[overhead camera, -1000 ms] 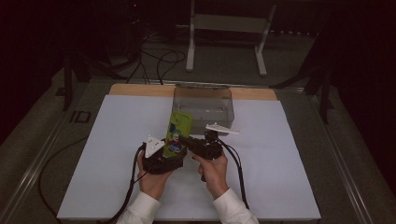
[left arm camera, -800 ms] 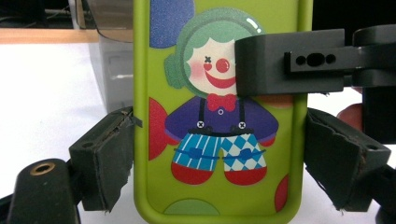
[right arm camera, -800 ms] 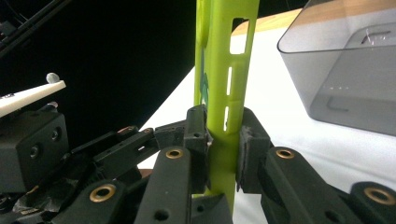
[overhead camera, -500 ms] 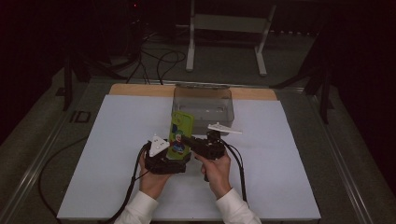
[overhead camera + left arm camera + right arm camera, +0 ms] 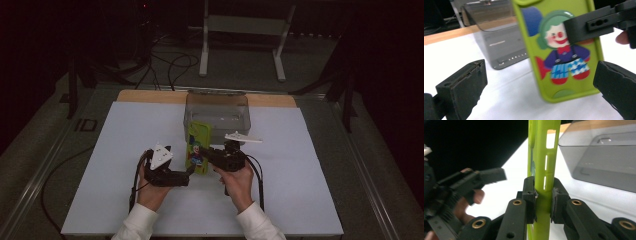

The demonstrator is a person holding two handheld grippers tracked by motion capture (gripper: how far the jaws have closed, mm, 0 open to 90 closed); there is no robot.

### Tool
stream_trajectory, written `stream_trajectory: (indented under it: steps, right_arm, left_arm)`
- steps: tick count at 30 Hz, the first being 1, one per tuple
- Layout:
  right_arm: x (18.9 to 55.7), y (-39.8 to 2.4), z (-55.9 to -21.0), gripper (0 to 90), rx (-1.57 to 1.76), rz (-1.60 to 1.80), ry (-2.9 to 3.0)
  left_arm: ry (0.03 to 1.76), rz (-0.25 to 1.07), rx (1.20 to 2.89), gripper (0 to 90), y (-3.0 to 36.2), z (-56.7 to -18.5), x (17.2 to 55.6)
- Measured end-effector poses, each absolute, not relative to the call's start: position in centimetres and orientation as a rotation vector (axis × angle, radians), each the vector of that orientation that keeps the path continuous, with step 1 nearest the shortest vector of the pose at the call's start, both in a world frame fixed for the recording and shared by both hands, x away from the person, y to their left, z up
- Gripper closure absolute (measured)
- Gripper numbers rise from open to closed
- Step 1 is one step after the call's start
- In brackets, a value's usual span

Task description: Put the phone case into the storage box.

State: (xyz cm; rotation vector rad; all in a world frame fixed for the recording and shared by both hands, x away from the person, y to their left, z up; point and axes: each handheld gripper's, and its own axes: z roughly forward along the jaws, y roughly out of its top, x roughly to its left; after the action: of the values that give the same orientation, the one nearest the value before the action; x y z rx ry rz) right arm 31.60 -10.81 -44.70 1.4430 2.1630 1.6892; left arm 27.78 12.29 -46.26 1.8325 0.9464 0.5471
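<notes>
left gripper (image 5: 187, 172): jaws just sprang wide, off the case (image 5: 564, 53), which stood between them untouched | right gripper (image 5: 543, 195): clamped on case edge, upright | handover to right looked done; box (image 5: 217, 112) beyond

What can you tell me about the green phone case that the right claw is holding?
The green phone case looks like soft lime plastic with a cartoon clown printed on its back and slots cut along its edge. It stands upright on its end above the white table, just before the clear box. The right claw pinches its edge; the left claw stands open around it without touching.
</notes>
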Motion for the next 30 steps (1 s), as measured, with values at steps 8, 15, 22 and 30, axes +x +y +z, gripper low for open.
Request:
stream_trajectory:
  steps: [8, 15, 22, 30]
  right_arm:
    - [31.8, -11.3, -43.8, 77.7, 1.437, 1.597, 2.187]
    - [32.2, -11.6, -42.7, 77.6, 1.428, 1.529, 2.234]
    - [32.6, -11.8, -42.1, 77.6, 1.423, 1.489, 2.252]
    - [33.0, -12.0, -41.2, 77.6, 1.430, 1.442, 2.273]
  left_arm:
    - [0.951, 0.569, 1.841, 0.0, 14.9, -46.4, 27.5]
    - [0.961, 0.588, 1.837, 0.0, 16.9, -47.1, 26.8]
    - [0.967, 0.596, 1.821, 0.0, 19.3, -48.0, 25.9]
    - [0.982, 0.647, 1.791, 0.0, 20.6, -49.2, 25.7]
